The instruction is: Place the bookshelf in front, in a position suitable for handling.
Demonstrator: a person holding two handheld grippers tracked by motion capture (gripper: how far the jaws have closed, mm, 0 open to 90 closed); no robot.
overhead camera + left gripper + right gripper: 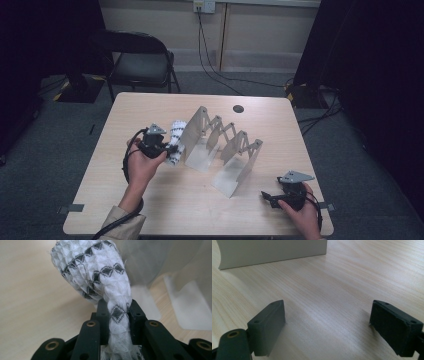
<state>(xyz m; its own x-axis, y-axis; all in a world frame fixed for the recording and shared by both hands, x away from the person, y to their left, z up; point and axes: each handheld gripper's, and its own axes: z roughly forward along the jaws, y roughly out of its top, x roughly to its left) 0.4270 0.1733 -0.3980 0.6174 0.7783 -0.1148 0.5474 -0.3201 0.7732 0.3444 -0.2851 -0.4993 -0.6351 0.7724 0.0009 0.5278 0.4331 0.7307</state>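
A white waffle-weave towel (176, 140) with black diamond bands hangs bunched left of the folding rack (220, 150). My left gripper (170, 148) is shut on it. In the left gripper view the towel (100, 277) is pinched between the two black pads, my left gripper (117, 312) squeezing its lower twisted end, and the rest bulges out ahead over the table. The rack is a zigzag of pale panels standing mid-table. My right gripper (265, 196) rests near the front right of the table; in the right gripper view my right gripper (327, 325) stands open over bare wood.
The light wooden table (150, 200) has a round cable hole (238, 108) at the back. A black folding chair (140, 60) stands behind the table. One rack panel's foot (272, 252) lies ahead of the right gripper. Dark curtains flank both sides.
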